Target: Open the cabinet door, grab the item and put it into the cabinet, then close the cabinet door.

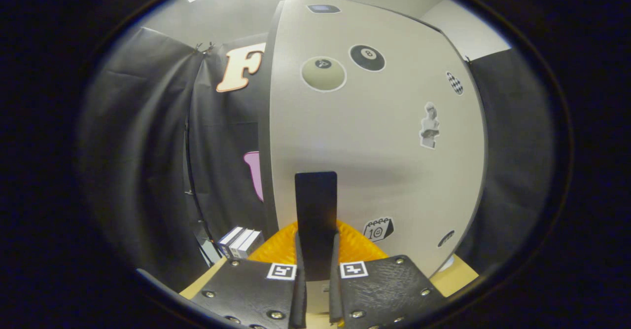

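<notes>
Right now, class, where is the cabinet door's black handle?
The black handle stands upright on the white cabinet door, gripped between the gripper's jaws, left of the calendar sticker.

"8" on ball sticker, cabinet door

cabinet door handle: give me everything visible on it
The handle is a flat, dark, matte vertical bar, rectangular with a squared top, mounted low on the pale, sticker-covered cabinet door. It stands upright between the fingers of the gripper, which are closed in on its lower part from both sides. Its lower end is hidden between the fingers.
</notes>
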The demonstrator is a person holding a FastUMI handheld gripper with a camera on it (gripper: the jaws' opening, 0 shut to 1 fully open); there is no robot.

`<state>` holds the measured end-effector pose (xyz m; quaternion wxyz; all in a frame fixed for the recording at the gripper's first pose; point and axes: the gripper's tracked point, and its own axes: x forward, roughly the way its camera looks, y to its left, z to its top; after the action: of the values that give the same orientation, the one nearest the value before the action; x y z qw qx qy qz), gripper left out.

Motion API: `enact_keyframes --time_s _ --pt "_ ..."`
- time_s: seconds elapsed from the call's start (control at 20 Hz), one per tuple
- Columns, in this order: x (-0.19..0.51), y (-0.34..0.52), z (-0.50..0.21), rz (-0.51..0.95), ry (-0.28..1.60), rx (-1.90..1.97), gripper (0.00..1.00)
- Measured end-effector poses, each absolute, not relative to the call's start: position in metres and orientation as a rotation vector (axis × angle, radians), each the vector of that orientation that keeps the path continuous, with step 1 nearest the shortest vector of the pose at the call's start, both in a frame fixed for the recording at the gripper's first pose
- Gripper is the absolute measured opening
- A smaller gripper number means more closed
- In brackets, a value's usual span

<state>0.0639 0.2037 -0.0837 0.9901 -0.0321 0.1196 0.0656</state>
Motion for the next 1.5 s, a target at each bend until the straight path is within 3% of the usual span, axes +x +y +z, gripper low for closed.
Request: enact_keyframes --time_s 1.5 --pt "-0.085 0.080 -0.043 -0.008 0.268 -0.057 0.17"
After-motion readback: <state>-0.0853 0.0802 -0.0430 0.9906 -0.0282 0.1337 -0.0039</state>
